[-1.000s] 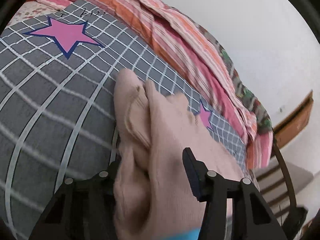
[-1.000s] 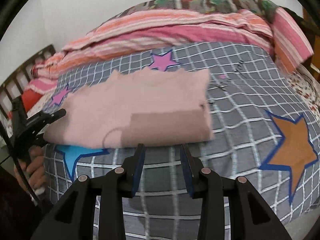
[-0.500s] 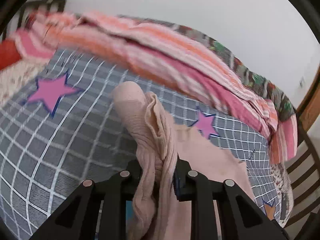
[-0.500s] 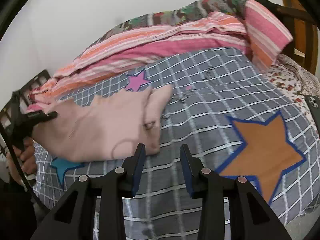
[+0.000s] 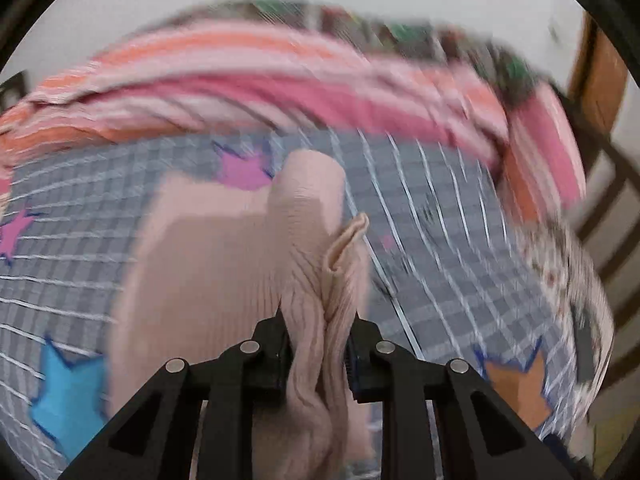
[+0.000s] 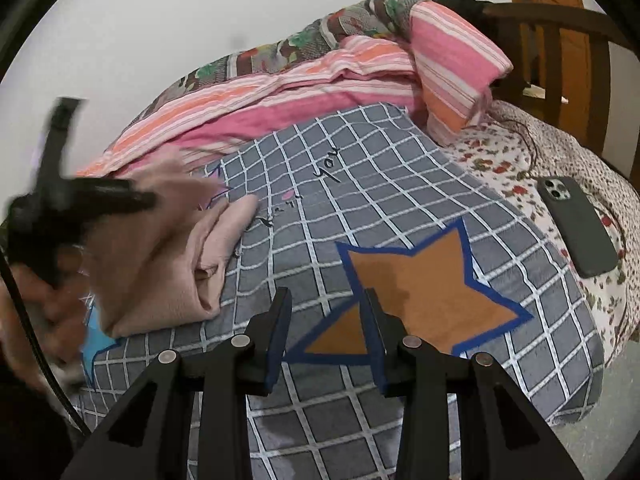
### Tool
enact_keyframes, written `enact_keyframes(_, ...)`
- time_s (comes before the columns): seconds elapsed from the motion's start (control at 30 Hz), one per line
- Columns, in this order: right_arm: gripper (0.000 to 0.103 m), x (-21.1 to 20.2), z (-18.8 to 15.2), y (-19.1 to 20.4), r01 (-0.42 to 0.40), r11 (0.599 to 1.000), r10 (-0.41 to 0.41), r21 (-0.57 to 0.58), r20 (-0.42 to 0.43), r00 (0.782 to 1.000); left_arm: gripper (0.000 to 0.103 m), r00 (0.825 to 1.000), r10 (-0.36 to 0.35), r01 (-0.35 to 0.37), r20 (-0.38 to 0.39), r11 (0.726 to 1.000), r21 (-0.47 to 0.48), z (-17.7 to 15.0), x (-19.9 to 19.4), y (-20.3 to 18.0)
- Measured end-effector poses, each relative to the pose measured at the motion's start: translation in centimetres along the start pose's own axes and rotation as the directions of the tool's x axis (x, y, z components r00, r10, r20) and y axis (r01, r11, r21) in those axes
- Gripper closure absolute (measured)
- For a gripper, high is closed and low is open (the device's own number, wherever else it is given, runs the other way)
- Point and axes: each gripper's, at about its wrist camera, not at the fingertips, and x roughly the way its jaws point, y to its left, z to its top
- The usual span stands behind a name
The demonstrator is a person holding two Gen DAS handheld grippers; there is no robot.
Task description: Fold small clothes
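Observation:
A pale pink ribbed garment (image 5: 224,256) lies partly folded on the grey checked bedspread (image 5: 440,240). My left gripper (image 5: 320,332) is shut on a bunched edge of the garment and holds it lifted above the rest. In the right wrist view the garment (image 6: 160,272) sits at the left of the bedspread (image 6: 360,200), and the left gripper (image 6: 80,200) shows blurred above it. My right gripper (image 6: 326,312) is open and empty, over the orange star (image 6: 416,292), to the right of the garment.
A striped pink and orange quilt (image 6: 304,92) is piled along the wall side. A dark phone (image 6: 576,224) lies on the floral sheet (image 6: 520,168) at the right. A wooden chair (image 6: 560,40) stands beyond the bed's right end.
My left gripper closed on the garment's edge and carried it up and rightward over the rest. The right gripper drifted right, away from the garment, staying open.

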Motion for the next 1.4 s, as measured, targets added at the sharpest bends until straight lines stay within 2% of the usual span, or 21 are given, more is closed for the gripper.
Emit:
enact_keyframes(0.07, 0.067, -0.1, -0.3, 0.2, -0.001, 1.000, 0.001, -0.021, -0.007, 1.000, 0.069, 0.999, -0.037, 0.037, -0.011, 0.998, 0.057, -1.0, 0.6, -0.9)
enact_keyframes(0.13, 0.067, -0.1, -0.5, 0.5, -0.007, 0.999, 0.006, -0.044, -0.012, 1.000, 0.047, 0.989, -0.148, 0.147, 0.017, 0.987, 0.061, -1.2, -0.7, 0.1)
enact_keyframes(0.2, 0.067, 0.1, -0.4, 0.9, -0.025, 0.998, 0.024, -0.062, -0.014, 1.000, 0.047, 0.955, -0.297, 0.297, 0.017, 0.955, 0.003, -0.8, -2.6, 2.5)
enact_keyframes(0.27, 0.067, 0.4, 0.0, 1.5, -0.056, 0.996, 0.055, -0.067, -0.013, 0.998, 0.046, 0.937, -0.346, 0.348, 0.052, 0.937, -0.036, -0.4, -4.5, 5.1)
enact_keyframes(0.33, 0.066, 0.9, 0.8, 2.2, -0.097, 0.994, 0.097, -0.059, -0.012, 0.995, 0.042, 0.939, -0.330, 0.335, 0.091, 0.941, -0.040, -0.1, -6.1, 7.4)
enact_keyframes(0.4, 0.066, 1.4, 1.9, 3.2, -0.152, 0.987, 0.151, -0.048, -0.009, 0.988, 0.042, 0.961, -0.256, 0.261, 0.103, 0.965, -0.038, -0.4, -7.0, 9.9)
enact_keyframes(0.5, 0.055, 2.4, 3.6, 5.2, -0.264, 0.964, 0.264, -0.026, -0.001, 0.964, 0.042, 0.987, -0.142, 0.146, 0.079, 0.988, -0.046, -1.9, -7.0, 14.2)
enact_keyframes(0.6, 0.053, 4.3, 4.7, 7.6, -0.339, 0.941, 0.339, -0.009, -0.011, 0.941, 0.042, 0.991, -0.131, 0.133, 0.032, 0.990, -0.039, -4.5, -6.6, 17.2)
enact_keyframes(0.73, 0.056, 7.4, 5.4, 10.2, -0.324, 0.946, 0.324, -0.005, -0.046, 0.945, 0.042, 0.981, -0.196, 0.196, -0.012, 0.980, 0.026, -8.1, -6.4, 18.1)
enact_keyframes(0.9, 0.075, 10.4, 6.2, 12.5, -0.244, 0.968, 0.237, -0.059, -0.099, 0.966, 0.041, 0.982, -0.188, 0.187, -0.014, 0.970, 0.154, -9.7, -5.5, 14.9)
enact_keyframes(0.93, 0.088, 10.8, 6.2, 12.7, -0.240, 0.968, 0.231, -0.071, -0.114, 0.966, 0.042, 0.982, -0.184, 0.186, -0.030, 0.968, 0.170, -9.4, -5.1, 14.2)
enact_keyframes(0.97, 0.090, 10.8, 6.2, 13.1, -0.247, 0.965, 0.235, -0.094, -0.120, 0.965, 0.047, 0.985, -0.166, 0.170, -0.037, 0.968, 0.185, -9.3, -4.7, 13.7)
enact_keyframes(1.0, 0.091, 10.2, 6.3, 13.1, -0.249, 0.961, 0.239, -0.117, -0.095, 0.966, 0.069, 0.986, -0.166, 0.168, -0.026, 0.967, 0.192, -9.2, -4.7, 13.5)
enact_keyframes(1.1, 0.092, 7.2, 6.3, 11.6, -0.297, 0.947, 0.303, -0.124, 0.038, 0.952, 0.080, 0.978, -0.209, 0.205, 0.002, 0.963, 0.173, -9.3, -5.3, 14.4)
enact_keyframes(1.13, 0.092, 7.6, 6.1, 11.1, -0.288, 0.952, 0.292, -0.107, 0.028, 0.956, 0.082, 0.974, -0.226, 0.222, 0.007, 0.962, 0.161, -9.5, -5.4, 14.9)
enact_keyframes(1.2, 0.092, 10.7, 4.6, 10.6, -0.230, 0.969, 0.222, -0.089, -0.093, 0.971, 0.082, 0.968, -0.250, 0.248, -0.007, 0.960, 0.133, -9.7, -5.2, 15.7)
enact_keyframes(1.23, 0.092, 11.5, 4.2, 10.6, -0.215, 0.973, 0.205, -0.088, -0.116, 0.972, 0.082, 0.962, -0.274, 0.273, -0.010, 0.955, 0.113, -9.7, -5.2, 16.2)
enact_keyframes(1.3, 0.089, 11.5, 3.8, 10.3, -0.221, 0.972, 0.213, -0.075, -0.102, 0.972, 0.078, 0.953, -0.301, 0.301, -0.012, 0.950, 0.084, -9.9, -5.3, 16.8)
enact_keyframes(1.33, 0.081, 11.1, 4.0, 9.9, -0.241, 0.969, 0.236, -0.053, -0.092, 0.967, 0.074, 0.952, -0.306, 0.306, -0.013, 0.949, 0.075, -10.1, -5.5, 17.3)
enact_keyframes(1.37, 0.061, 11.1, 4.3, 9.5, -0.258, 0.966, 0.255, -0.018, -0.095, 0.962, 0.070, 0.953, -0.303, 0.303, -0.011, 0.950, 0.070, -10.5, -5.9, 18.1)
enact_keyframes(1.4, 0.050, 11.3, 4.5, 9.2, -0.272, 0.962, 0.272, 0.008, -0.098, 0.957, 0.062, 0.955, -0.297, 0.296, -0.003, 0.953, 0.065, -10.7, -6.1, 18.7)
